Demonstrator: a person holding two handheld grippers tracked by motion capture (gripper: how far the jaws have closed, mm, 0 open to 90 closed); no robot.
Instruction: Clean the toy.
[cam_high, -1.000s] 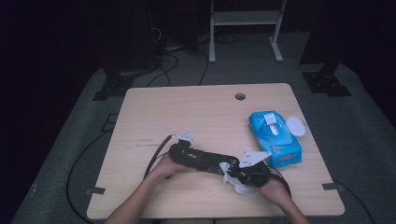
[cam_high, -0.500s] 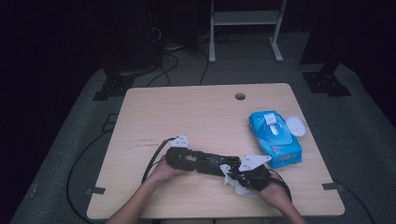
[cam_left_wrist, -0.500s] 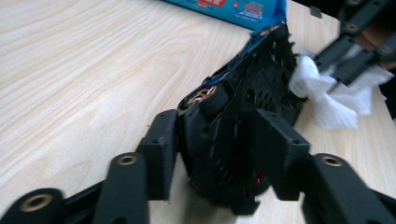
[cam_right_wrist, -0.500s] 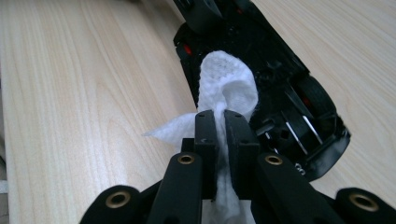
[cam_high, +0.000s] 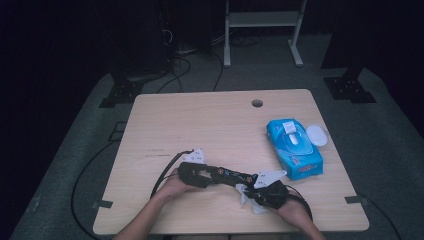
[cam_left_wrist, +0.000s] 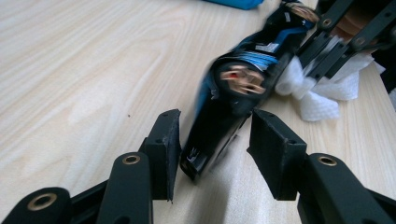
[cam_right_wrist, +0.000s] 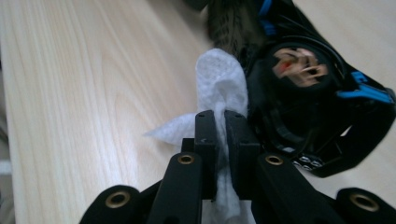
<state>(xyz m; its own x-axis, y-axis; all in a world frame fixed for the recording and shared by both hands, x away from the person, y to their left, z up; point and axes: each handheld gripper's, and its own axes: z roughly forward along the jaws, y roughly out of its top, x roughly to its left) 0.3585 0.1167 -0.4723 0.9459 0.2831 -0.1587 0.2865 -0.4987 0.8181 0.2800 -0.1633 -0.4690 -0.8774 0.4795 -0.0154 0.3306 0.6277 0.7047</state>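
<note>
1. High view: at the table's (cam_high: 220, 120) near edge, the left gripper (cam_high: 240, 178) and right gripper (cam_high: 257, 196) meet over a black device (cam_high: 227, 176); a blue wipes pack (cam_high: 295, 150) lies to the right.
2. Left gripper view: the jaws, just closing, flank the device (cam_left_wrist: 224, 116); whether the pads press it is unclear.
3. Right gripper view: jaws clamped on a white wipe (cam_right_wrist: 219, 88) touching the device (cam_right_wrist: 303, 93).

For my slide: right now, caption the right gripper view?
Right gripper pinches a white wipe against a black-and-blue device.
</note>
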